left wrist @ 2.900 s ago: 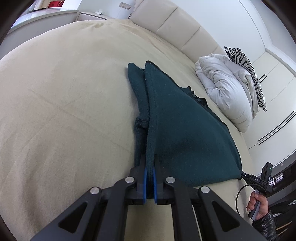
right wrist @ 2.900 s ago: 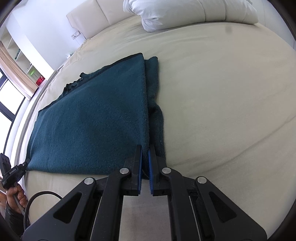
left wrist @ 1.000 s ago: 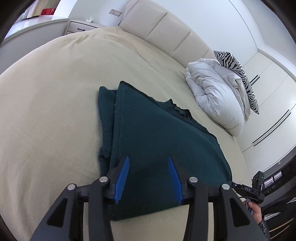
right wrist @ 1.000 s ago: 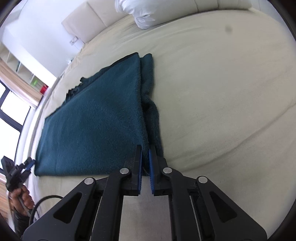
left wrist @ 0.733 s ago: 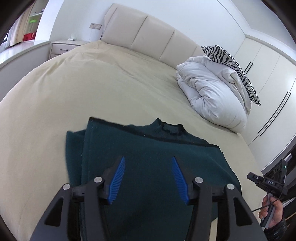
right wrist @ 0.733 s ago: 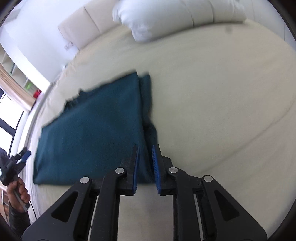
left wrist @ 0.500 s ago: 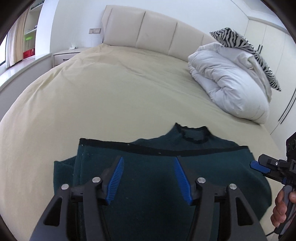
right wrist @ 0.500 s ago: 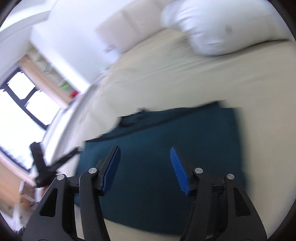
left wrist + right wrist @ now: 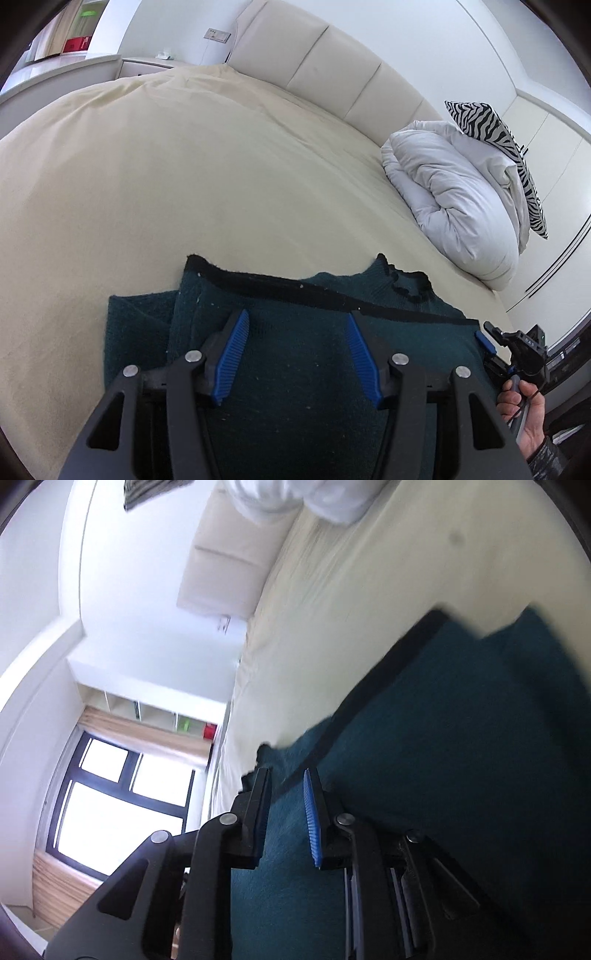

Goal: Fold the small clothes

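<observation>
Dark teal sweater [image 9: 295, 354] folded flat on near part of cream bed [image 9: 184, 166].
White duvet [image 9: 454, 192] with zebra pillow [image 9: 495, 140] far right by headboard. Left gripper [image 9: 295, 350] over sweater, jaws apart, nothing pinched. Right gripper [image 9: 286, 812] at sweater's right edge near collar, jaws narrow and just been closing, fabric in the gap, pads not seen pressing; view blurred.

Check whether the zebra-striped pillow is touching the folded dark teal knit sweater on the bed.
Apart. The left wrist view shows the zebra-striped pillow atop the white duvet near the headboard, with bare cream sheet between it and the dark teal sweater.
</observation>
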A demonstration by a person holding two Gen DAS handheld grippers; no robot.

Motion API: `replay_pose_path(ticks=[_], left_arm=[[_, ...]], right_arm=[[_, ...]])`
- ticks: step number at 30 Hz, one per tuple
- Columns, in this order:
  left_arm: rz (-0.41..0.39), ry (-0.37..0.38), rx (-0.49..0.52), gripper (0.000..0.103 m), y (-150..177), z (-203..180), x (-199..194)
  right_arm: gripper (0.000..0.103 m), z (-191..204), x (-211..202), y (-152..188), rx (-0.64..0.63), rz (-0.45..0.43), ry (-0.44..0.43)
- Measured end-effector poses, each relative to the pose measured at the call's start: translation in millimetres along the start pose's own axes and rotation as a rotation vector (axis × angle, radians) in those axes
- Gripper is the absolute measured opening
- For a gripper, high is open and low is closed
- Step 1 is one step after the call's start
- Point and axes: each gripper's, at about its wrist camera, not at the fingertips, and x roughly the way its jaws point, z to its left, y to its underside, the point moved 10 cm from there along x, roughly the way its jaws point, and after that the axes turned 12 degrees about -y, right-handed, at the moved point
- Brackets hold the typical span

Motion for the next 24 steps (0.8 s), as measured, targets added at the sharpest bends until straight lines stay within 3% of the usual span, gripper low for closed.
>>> replay_pose_path(ticks=[3, 5, 6, 9, 11, 12, 15, 18, 20, 22, 24], left_arm=[[0.023, -0.012, -0.059, 0.052, -3.7, 10.5, -13.4], [-0.005, -0.041, -0.086, 0.052, -5.3, 24.9, -39.3], [-0.029, -0.031, -0.104, 0.053, -5.9, 31.8, -57.2], [-0.098, -0.022, -0.158, 0.057, -2.6, 54.6, -107.4], [-0.113, -0.025, -0.190, 0.058, 5.2, 66.0, -130.4], [-0.106, -0.016, -0.202, 0.058, 11.4, 67.0, -138.1], [-0.075, 0.018, -0.133, 0.058, 33.0, 40.4, -147.0], [-0.020, 0.024, -0.035, 0.058, 57.9, 3.1, -130.2], [0.037, 0.007, 0.025, 0.058, 75.5, -15.1, -106.2], [0.079, -0.069, 0.087, 0.058, 92.2, -16.9, -84.6], [0.062, -0.073, 0.100, 0.058, 96.9, -15.8, -81.4]], right_arm=[[0.021, -16.8, -44.8, -19.5, 0.043, -0.112, 0.082], [0.025, -13.4, -65.6, -21.0, -0.032, -0.128, 0.225], [0.025, 0.4, -73.8, -18.3, -0.089, -0.129, 0.229], [0.026, 38.9, -77.6, 2.1, -0.210, -0.092, 0.218], [0.034, 73.1, -65.1, 32.8, -0.294, -0.024, 0.172], [0.043, 86.8, -53.6, 52.8, -0.328, 0.020, 0.144], [0.048, 117.4, -19.6, 109.1, -0.392, 0.125, 0.067], [0.048, 126.3, 17.7, 172.1, -0.292, 0.269, -0.037], [0.048, 110.8, 36.4, 204.5, -0.226, 0.339, -0.027], [0.047, 96.6, 38.3, 223.7, -0.182, 0.365, -0.007], [0.037, 80.3, 23.2, 225.8, -0.134, 0.341, -0.009]])
